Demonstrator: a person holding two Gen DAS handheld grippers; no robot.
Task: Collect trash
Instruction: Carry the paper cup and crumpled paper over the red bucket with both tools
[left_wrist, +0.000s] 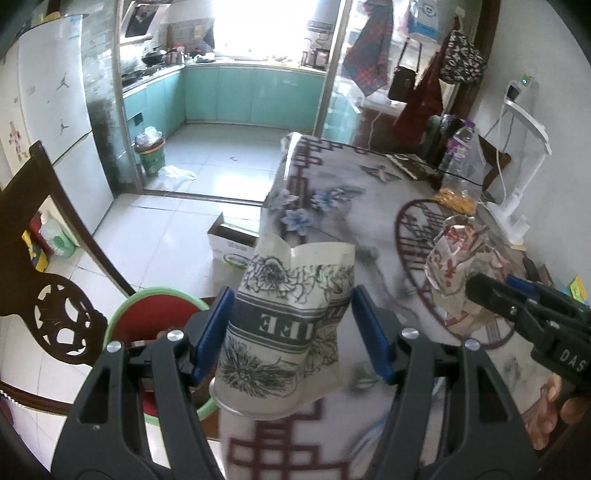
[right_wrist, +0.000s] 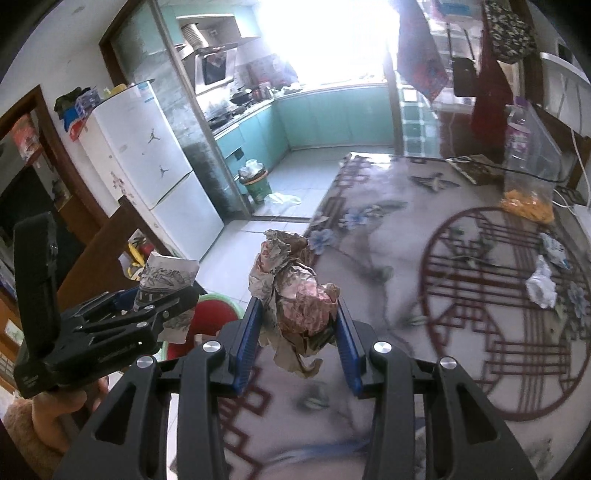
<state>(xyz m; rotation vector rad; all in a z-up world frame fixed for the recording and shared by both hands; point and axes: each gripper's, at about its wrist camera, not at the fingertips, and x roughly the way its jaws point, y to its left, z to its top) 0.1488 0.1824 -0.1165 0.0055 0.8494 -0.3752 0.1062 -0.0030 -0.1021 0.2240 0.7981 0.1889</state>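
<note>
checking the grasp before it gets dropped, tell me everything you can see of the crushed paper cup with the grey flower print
The crushed white paper cup with grey flower print is held between the two blue pads of the left gripper, which press its dented sides. It hangs upside down, its round base toward the camera and its torn, flattened rim pointing away. A grey band around the middle carries inverted white letters. It is lifted clear of the patterned tablecloth, near the table edge, with a green-rimmed red basin lower down to its left.

The paper cup (left_wrist: 286, 325) is white with grey and black flowers. The crumpled wrapper (right_wrist: 295, 295) is brown with red marks. The tablecloth (right_wrist: 443, 258) is grey with blue flowers and dark red lines. The basin (left_wrist: 147, 314) is red with a green rim. The fridge (right_wrist: 147, 155) is white, and the kitchen cupboards (left_wrist: 236, 92) are light green.
</note>
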